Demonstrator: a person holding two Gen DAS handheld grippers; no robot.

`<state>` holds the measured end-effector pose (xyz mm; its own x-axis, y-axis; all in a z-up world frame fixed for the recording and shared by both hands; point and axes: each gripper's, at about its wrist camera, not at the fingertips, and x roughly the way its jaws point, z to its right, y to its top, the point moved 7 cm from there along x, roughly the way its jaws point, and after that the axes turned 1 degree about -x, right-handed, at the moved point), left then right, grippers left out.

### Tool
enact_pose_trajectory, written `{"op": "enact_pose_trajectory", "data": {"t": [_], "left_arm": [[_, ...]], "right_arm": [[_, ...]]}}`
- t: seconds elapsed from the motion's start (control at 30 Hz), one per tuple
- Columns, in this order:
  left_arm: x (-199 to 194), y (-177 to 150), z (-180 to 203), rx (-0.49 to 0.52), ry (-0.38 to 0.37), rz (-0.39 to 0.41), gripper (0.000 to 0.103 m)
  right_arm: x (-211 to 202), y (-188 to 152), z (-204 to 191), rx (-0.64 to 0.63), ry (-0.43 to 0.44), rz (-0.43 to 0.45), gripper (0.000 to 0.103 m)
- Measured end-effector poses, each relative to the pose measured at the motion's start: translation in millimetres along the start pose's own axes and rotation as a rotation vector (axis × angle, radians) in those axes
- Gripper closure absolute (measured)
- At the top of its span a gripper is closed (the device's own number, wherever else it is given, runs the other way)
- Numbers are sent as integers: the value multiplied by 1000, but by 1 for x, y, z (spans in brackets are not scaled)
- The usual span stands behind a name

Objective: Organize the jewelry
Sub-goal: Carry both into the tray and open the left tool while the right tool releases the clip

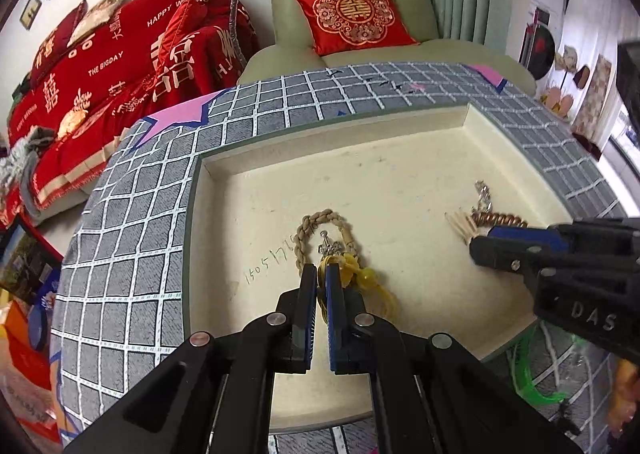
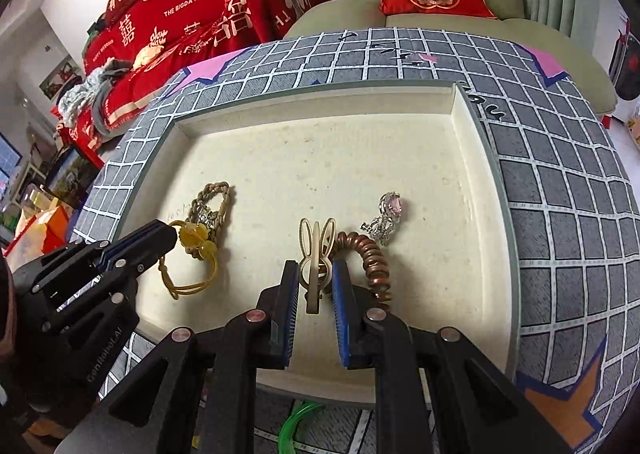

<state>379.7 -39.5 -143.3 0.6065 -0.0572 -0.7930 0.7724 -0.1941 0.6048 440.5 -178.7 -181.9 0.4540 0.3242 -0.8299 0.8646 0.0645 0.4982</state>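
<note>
Left gripper (image 1: 320,274) pinched on yellow hair tie (image 2: 196,250) left of cream rabbit clip (image 2: 316,254) in tray (image 2: 280,157), right gripper (image 2: 314,274) narrowly straddling that clip, risking snagging neighbouring braided cord (image 1: 320,225).

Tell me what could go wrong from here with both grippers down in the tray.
1. The left hand-held gripper pinches only the yellow hair tie's cord; its beads lie against the braided cord loop and silver charm, which might drag along.
2. The right hand-held gripper straddles the bunny clip without clear contact, so it may slip.
3. The copper coil touches the right finger and could be nudged toward the pink gem piece.
</note>
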Motion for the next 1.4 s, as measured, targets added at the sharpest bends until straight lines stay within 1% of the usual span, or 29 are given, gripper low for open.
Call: {"op": "enact_pose_trajectory", "data": {"t": [0.2,0.27,0.3,0.33,0.47,0.53,0.63,0.83,1.07,1.1,1.13,1.2,1.4], "left_arm": [[0,-4,-1,-7,13,-18,87],[0,-4,0,-1,17,-19,87],[0,-4,0,2,21,-18,87],[-1,-5,0,3,23,-17,87],[-3,-4,-2,-8,32,-13,87],[-3,-5,-3,-12,33,-15,87],[-5,-5,-4,-20,35,-17,87],[-14,1,-3,-32,30,12,87],[-29,8,-5,-48,39,61,87],[-31,10,-5,-54,34,65,87],[-33,10,-6,-58,32,66,87],[-34,12,-7,-64,29,68,87],[-36,12,-6,-79,10,51,87]], "right_arm": [[1,0,5,20,-1,-5,84],[2,0,7,30,-8,-12,76],[2,-1,9,35,-7,-12,64],[1,-1,9,41,-1,-9,58],[-5,-2,10,62,25,0,58],[-12,1,11,82,49,16,58],[-22,4,14,105,62,41,58],[-40,4,26,177,101,73,58],[-61,-4,33,198,104,96,57],[-62,-5,35,203,106,97,55],[-65,-6,37,209,107,99,53],[-68,-9,38,212,112,101,51],[-71,-19,40,215,107,95,50]]}}
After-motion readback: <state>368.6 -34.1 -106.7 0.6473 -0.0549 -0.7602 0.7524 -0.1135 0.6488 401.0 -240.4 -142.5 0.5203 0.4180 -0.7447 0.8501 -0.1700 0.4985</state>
